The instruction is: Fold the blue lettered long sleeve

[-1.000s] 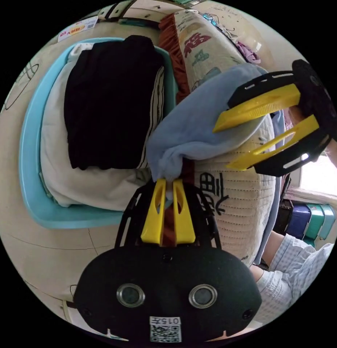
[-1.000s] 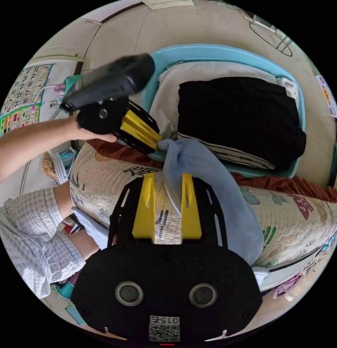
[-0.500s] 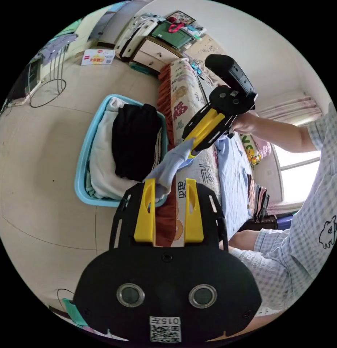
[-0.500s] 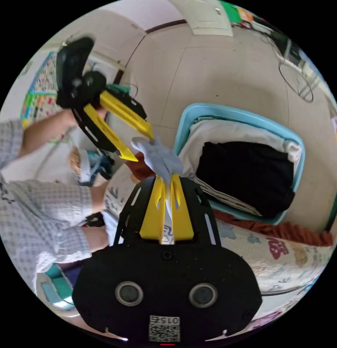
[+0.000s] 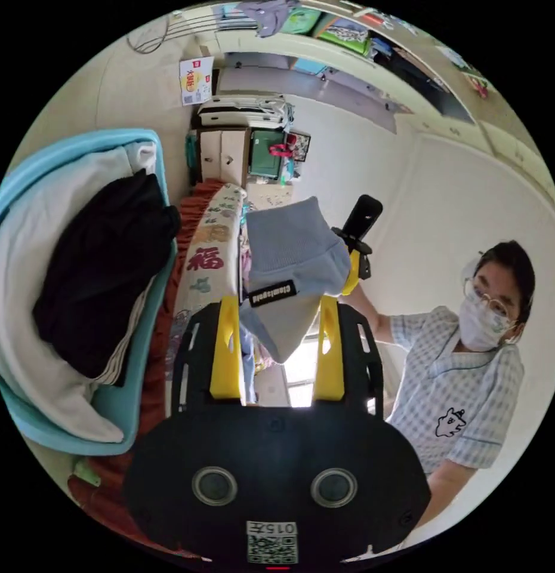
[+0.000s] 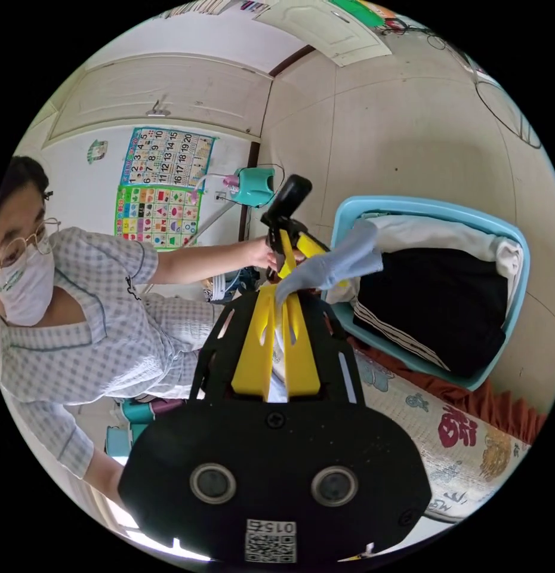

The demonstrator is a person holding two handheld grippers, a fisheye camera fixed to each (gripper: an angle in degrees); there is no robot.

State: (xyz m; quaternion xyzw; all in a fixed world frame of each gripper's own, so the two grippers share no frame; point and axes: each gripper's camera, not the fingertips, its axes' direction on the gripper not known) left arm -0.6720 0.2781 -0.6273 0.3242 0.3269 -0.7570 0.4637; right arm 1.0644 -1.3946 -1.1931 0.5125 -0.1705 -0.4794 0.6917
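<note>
So the blue lettered long sleeve is hanging in the air above the bed, pinched in the right gripper, whose jaws are closed tight on the cloth. The left gripper has its jaws wide apart with fabric just dangling between them, gripping nothing. My guess is it's lifted so it can drape free before being spread out, and the basket of clothes sits just beside the bed.

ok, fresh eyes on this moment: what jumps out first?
The pale blue garment held up in the air, hanging in front of the left gripper, whose jaws stand open; the right gripper is shut on it. Next, the light blue laundry basket on the floor beside the bed, with a black garment on top of white cloth.
</note>
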